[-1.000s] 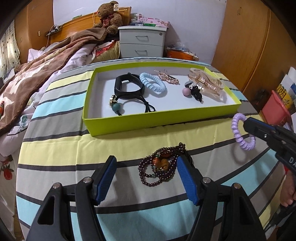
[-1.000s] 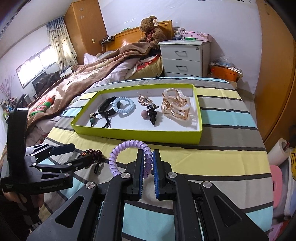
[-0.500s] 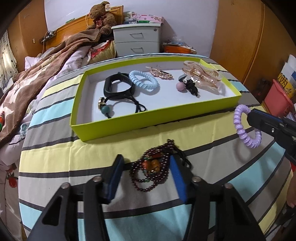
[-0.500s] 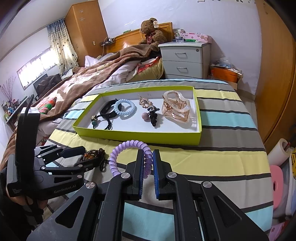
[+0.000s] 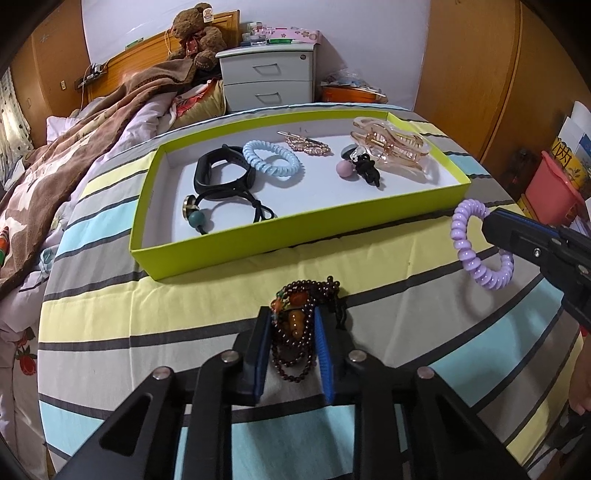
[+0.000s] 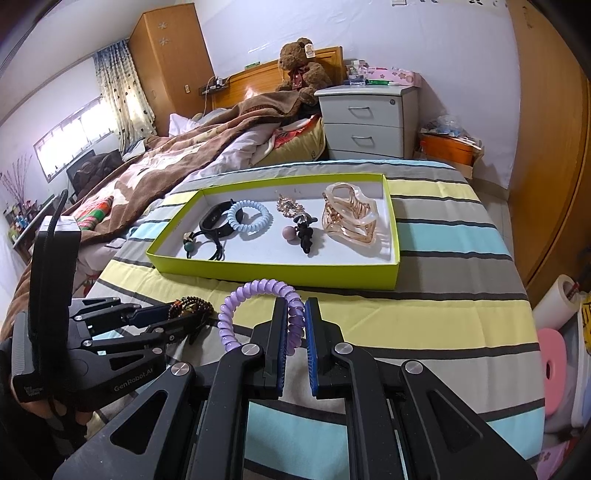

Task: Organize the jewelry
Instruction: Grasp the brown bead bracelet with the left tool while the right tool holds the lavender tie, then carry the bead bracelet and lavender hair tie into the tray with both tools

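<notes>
Near the bed's front edge the left gripper [image 5: 293, 325] is closing on the bead bracelet [image 5: 299, 321] to lift it, while the right gripper [image 6: 295, 325] clenches the purple coil tie [image 6: 255, 302], bound for the green tray [image 5: 295, 236].

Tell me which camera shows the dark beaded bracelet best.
The left wrist view: the beaded bracelet lies centred between the closing left gripper pads. In the right wrist view only a small part shows, mostly hidden by that gripper.

A tray [image 5: 229, 254] sits mid-frame on the bedspread [image 5: 110, 317]; the bead bracelet [image 5: 295, 332] lies below it, a nightstand [image 5: 269, 79] above, a teddy bear [image 5: 195, 33] upper left.
</notes>
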A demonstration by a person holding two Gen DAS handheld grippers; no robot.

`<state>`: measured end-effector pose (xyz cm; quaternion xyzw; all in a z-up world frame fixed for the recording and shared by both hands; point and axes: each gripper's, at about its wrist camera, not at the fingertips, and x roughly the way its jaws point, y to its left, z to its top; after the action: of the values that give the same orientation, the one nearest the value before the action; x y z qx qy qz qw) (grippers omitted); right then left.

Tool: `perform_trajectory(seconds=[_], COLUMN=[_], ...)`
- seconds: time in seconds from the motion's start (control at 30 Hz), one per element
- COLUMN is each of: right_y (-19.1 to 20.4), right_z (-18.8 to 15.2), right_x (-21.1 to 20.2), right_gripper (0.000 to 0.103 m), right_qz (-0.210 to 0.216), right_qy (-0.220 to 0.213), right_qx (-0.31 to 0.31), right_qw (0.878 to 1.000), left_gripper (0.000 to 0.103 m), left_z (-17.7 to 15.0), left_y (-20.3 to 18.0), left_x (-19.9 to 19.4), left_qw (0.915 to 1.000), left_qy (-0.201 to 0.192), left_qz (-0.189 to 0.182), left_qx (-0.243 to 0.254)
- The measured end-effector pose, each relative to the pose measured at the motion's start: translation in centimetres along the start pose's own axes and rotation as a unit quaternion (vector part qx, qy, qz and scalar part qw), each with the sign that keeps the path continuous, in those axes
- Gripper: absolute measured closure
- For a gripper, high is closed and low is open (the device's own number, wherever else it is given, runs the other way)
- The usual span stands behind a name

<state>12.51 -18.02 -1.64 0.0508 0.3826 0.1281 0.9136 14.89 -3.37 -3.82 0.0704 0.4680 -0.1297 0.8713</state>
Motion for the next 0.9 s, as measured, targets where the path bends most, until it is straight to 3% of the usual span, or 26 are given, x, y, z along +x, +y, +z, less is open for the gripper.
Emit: perform_trajectory(seconds=[0.27,0.9], right_y=[-0.2,0.9], right_z=[0.1,0.5], right_x=[-0.4,-2.2], right_gripper=[0.094,0.094], right_qz=[0.0,-0.001], right_qy=[-0.006,-0.026], right_qx=[0.002,-0.009], right_qw=[1.0,1.0], left_gripper=[0.091,0.091], left_z=[-0.1,0.7], left_y=[0.3,1.1], left_x=[-0.7,-4.2], left_qw=[0.9999,0.9973], left_qy=[-0.008,-0.058], left_qz=[-0.004,-0.017], left_qx=[-0.014,-0.041])
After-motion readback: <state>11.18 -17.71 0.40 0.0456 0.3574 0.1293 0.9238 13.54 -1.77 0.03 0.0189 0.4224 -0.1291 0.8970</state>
